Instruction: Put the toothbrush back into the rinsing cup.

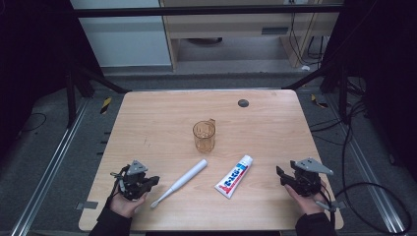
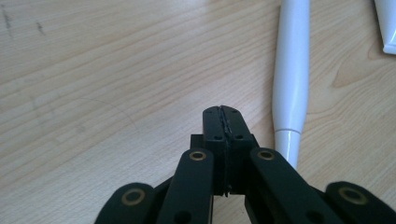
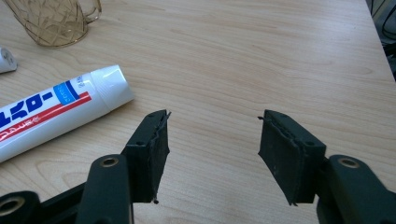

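Toothpaste lies flat near the middle of the wooden worktop, its cap pointing toward the far right. Just to its left a white toothbrush lies slanted, bristles toward the near edge. Beyond both stands an amber glass cup with a handle, upright and apart from them. A dark round plug sits near the far edge. The left gripper rests at the near left, its fingers pressed together on nothing, beside the toothbrush handle. The right gripper hovers at the near right, fingers spread wide and empty, bare wood between them and the toothpaste.
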Demonstrator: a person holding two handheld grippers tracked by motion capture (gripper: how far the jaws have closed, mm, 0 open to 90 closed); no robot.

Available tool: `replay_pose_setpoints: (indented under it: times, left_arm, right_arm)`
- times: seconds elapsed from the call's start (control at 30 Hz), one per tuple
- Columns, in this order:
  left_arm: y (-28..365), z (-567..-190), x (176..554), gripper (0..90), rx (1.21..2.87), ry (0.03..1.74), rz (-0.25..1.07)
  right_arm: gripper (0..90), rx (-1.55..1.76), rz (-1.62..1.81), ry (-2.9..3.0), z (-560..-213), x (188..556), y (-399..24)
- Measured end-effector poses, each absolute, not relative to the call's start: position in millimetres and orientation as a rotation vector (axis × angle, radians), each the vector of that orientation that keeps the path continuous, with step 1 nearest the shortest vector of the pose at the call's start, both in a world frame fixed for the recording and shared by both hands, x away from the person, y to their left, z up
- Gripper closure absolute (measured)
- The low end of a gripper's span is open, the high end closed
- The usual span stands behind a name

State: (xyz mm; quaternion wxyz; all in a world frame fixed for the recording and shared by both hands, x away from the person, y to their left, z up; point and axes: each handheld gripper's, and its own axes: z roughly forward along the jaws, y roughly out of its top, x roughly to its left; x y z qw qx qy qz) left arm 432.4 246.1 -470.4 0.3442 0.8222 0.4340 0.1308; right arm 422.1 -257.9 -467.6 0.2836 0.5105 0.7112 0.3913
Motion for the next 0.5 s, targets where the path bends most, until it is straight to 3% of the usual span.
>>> replay_pose_setpoints:
  times: [0.5]
  left_arm:
    - [230.5, -475.9, 428.3, 89.4, 2.228, 1.071, 0.289]
  right_arm:
    - [41.3, 1.366, 1.042, 1.919, -469.0, 422.6, -257.7]
